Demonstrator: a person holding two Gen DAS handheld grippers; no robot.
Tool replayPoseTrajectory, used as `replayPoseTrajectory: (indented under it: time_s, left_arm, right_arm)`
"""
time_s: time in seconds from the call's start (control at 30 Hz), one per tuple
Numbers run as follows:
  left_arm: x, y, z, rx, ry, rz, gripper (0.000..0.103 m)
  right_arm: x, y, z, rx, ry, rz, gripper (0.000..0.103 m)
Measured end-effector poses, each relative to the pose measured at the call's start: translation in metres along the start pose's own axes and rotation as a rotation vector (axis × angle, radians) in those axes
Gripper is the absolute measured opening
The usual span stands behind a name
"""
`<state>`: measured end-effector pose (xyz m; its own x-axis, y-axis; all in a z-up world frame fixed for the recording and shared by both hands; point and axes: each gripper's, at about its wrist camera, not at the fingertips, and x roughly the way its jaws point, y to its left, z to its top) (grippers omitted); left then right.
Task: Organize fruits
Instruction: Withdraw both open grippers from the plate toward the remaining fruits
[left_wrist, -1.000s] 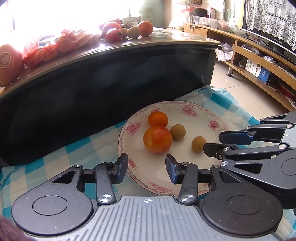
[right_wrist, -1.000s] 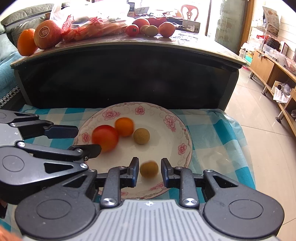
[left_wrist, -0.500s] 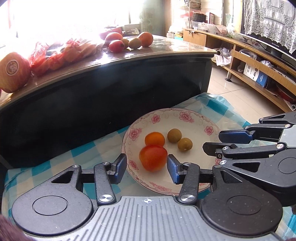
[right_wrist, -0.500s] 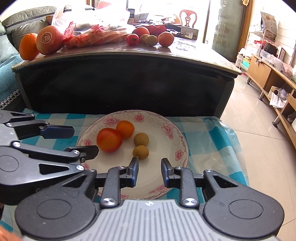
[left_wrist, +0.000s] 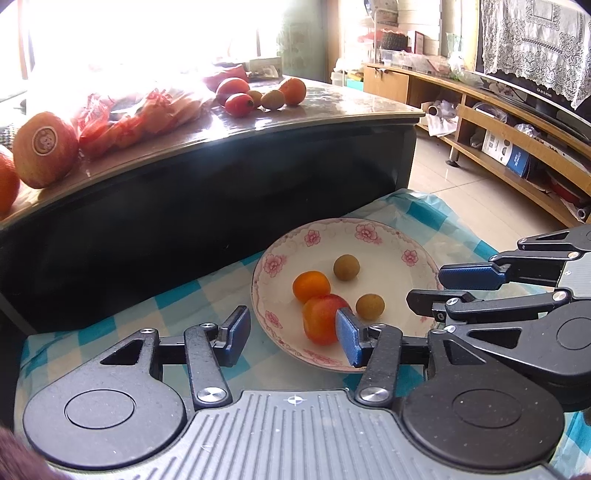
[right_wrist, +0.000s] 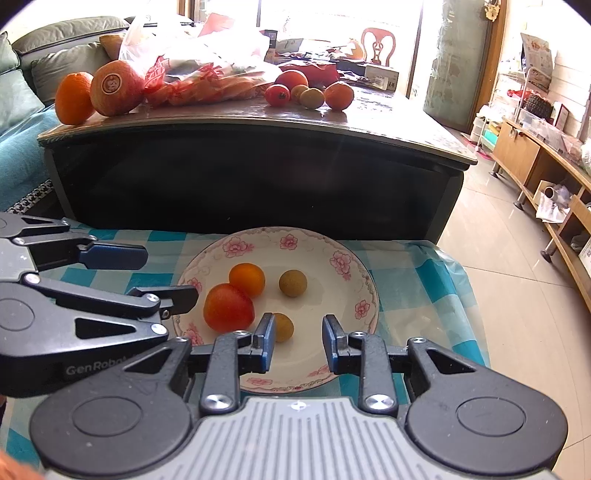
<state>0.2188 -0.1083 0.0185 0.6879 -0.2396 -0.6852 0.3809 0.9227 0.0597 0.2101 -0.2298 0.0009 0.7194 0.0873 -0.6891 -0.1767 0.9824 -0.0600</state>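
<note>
A white plate with pink flowers (right_wrist: 332, 254) lies on a blue checked cloth (right_wrist: 424, 288). On it sit a red tomato (right_wrist: 229, 308), a small orange (right_wrist: 246, 279) and two brown longans (right_wrist: 292, 283) (right_wrist: 283, 326). My right gripper (right_wrist: 299, 326) hangs over the plate's near edge, its fingers apart with nothing between them. The nearer longan lies just beyond its left finger. To the left, my left gripper (left_wrist: 291, 325) hovers over the plate's near-left rim (left_wrist: 388, 232). Its jaws are opening and hold nothing. The tomato (left_wrist: 321, 317) lies behind its right finger.
A dark table (right_wrist: 258, 173) rises behind the plate. On top are an orange (right_wrist: 74, 98), a large stickered fruit (right_wrist: 114, 92), a red-printed bag (right_wrist: 207, 74) and several small fruits (right_wrist: 306, 94). Wooden shelving (right_wrist: 535, 155) lines the right wall across a tiled floor.
The longan that was between my right fingers now rests on the plate. Both grippers have drawn up and back from the plate. My left jaws stand wider.
</note>
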Motion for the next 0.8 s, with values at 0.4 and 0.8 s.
replayPoseTrajectory:
  time_s: [0.4,0.8]
  left_arm:
    - [-0.014,0.005,-0.02,-0.001,0.033,-0.01,0.06]
    - [-0.028,0.011,-0.041,-0.007,0.066,-0.027,0.06]
  right_arm:
    - [-0.017,0.007,-0.018,0.012,0.02,0.016,0.033]
    - [-0.038,0.028,-0.047,0.009,0.06,0.072,0.034]
